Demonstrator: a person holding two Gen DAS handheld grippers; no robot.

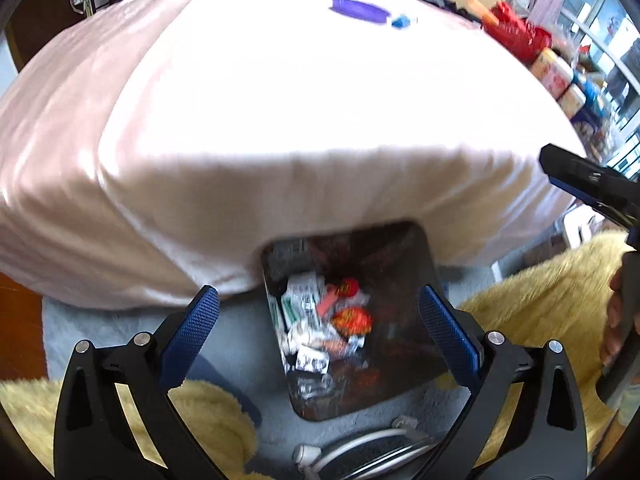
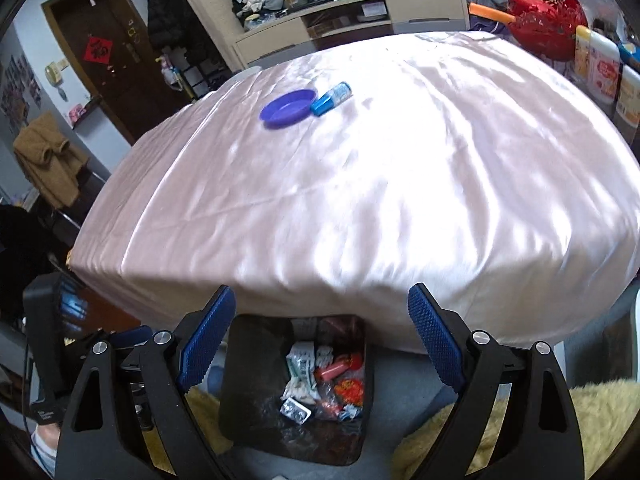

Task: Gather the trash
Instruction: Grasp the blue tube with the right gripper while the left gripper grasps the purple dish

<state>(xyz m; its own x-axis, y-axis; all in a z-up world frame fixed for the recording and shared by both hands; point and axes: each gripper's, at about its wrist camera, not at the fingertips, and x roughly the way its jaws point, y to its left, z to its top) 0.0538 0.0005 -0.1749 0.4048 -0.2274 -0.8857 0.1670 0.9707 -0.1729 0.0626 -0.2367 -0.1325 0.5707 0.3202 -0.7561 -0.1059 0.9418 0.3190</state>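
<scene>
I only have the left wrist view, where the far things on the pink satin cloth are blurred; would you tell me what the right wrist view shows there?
Observer: A shallow round purple plastic dish sits on the pink satin cloth, empty as far as I can see.
Operator: And the blue thing beside it?
Observer: A small blue bottle lies on its side, its blue end right against the dish's rim.
Operator: Is the right gripper carrying anything?
Observer: No, the right gripper is open and empty above the black trash bin.
</scene>
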